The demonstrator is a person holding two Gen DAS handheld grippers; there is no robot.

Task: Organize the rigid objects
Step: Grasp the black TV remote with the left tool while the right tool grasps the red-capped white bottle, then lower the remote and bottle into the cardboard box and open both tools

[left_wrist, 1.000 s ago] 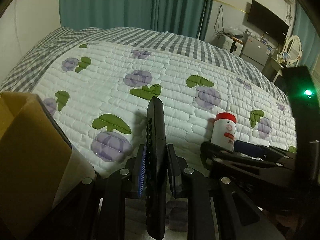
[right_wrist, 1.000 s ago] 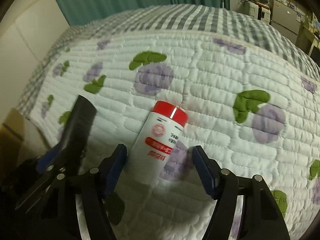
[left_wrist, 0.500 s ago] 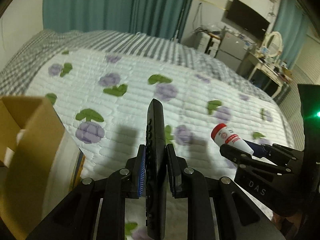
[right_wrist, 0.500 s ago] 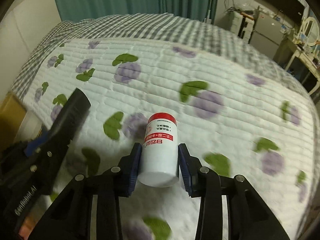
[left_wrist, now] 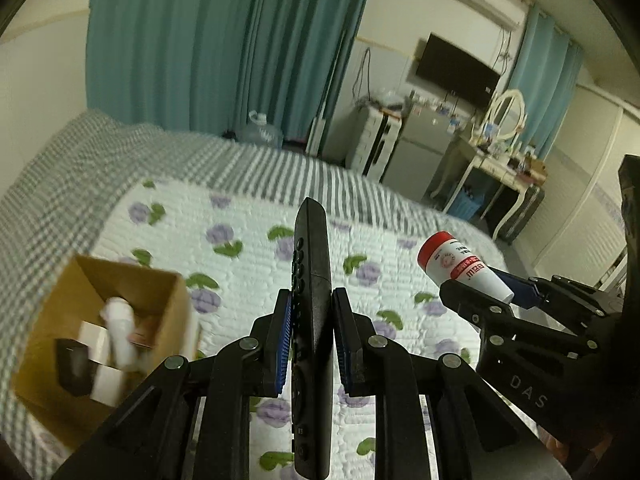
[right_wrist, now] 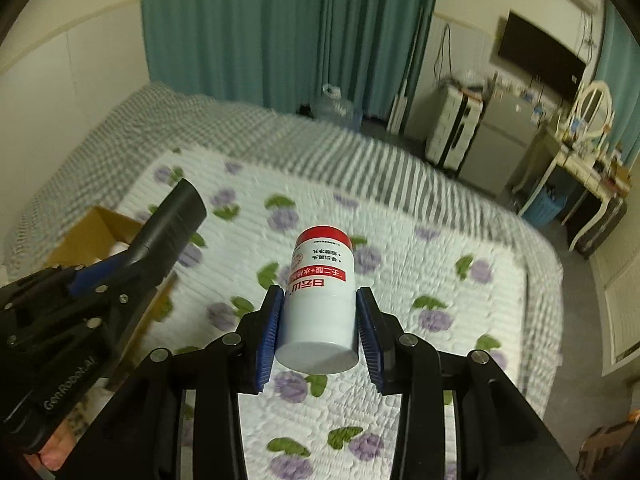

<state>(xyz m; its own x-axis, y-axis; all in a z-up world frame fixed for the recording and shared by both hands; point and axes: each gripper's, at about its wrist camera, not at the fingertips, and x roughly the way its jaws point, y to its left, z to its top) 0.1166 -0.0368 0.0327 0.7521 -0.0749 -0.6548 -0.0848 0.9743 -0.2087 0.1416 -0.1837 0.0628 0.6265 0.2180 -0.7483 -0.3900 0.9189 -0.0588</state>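
Note:
My left gripper [left_wrist: 311,336] is shut on a black remote control [left_wrist: 312,264], held on edge high above the bed. My right gripper [right_wrist: 320,320] is shut on a white bottle with a red cap [right_wrist: 322,280], also lifted off the quilt. The bottle [left_wrist: 460,270] shows at the right of the left wrist view. The remote [right_wrist: 172,224] shows at the left of the right wrist view. An open cardboard box [left_wrist: 52,320] sits at the bed's left, below the left gripper, holding a white tube and some small boxes. It also shows in the right wrist view [right_wrist: 92,232].
A bed with a white floral quilt [right_wrist: 400,264] and grey checked blanket [left_wrist: 60,168] lies below. Teal curtains [left_wrist: 224,48], a wall TV [right_wrist: 540,56], cabinets and a dressing table with a mirror [left_wrist: 508,112] stand beyond the bed.
My right gripper has shut on the bottle and lifted it off the quilt. Both grippers have risen well above the bed, and the box's inside has come into view.

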